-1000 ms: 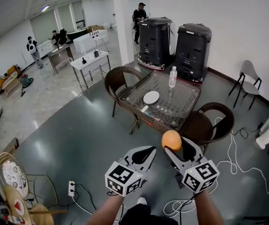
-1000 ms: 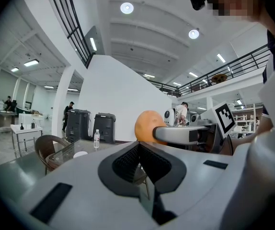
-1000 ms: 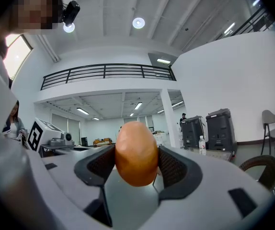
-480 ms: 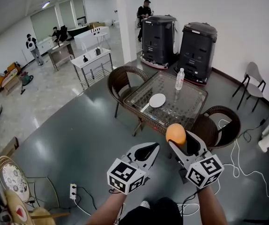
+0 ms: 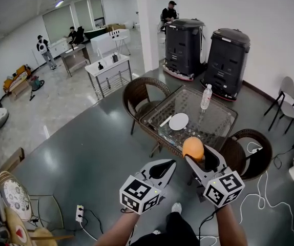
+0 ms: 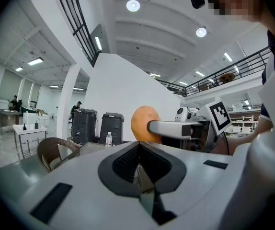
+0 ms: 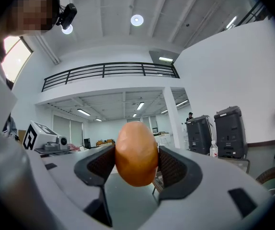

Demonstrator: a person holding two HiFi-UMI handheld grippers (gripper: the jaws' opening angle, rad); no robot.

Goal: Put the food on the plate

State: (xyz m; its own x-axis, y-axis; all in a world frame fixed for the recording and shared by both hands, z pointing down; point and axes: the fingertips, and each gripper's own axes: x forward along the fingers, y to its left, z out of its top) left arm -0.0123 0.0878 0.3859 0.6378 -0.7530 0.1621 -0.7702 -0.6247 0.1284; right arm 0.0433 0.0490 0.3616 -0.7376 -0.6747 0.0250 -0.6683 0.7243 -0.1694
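Observation:
My right gripper [image 5: 197, 156] is shut on a round orange-brown food item [image 5: 192, 148], seen close between the pads in the right gripper view [image 7: 136, 153] and off to the side in the left gripper view [image 6: 144, 124]. My left gripper [image 5: 165, 167] is shut with nothing in it, held beside the right one at waist height. A white plate [image 5: 178, 121] lies on the glass-topped wicker table [image 5: 216, 124] some way ahead of both grippers. A clear water bottle [image 5: 205, 97] stands on the table behind the plate.
Wicker chairs stand at the table's far left [image 5: 143, 93] and near right [image 5: 253, 150]. Two black machines [image 5: 185, 47] line the white wall behind. Cables [image 5: 259, 193] trail on the grey floor at right; a power strip [image 5: 79, 213] lies at left. People stand far back.
The view has moved forward and right: the table and plate sit closer and lower in the head view. Both grippers keep their pose, the right still holding the food.

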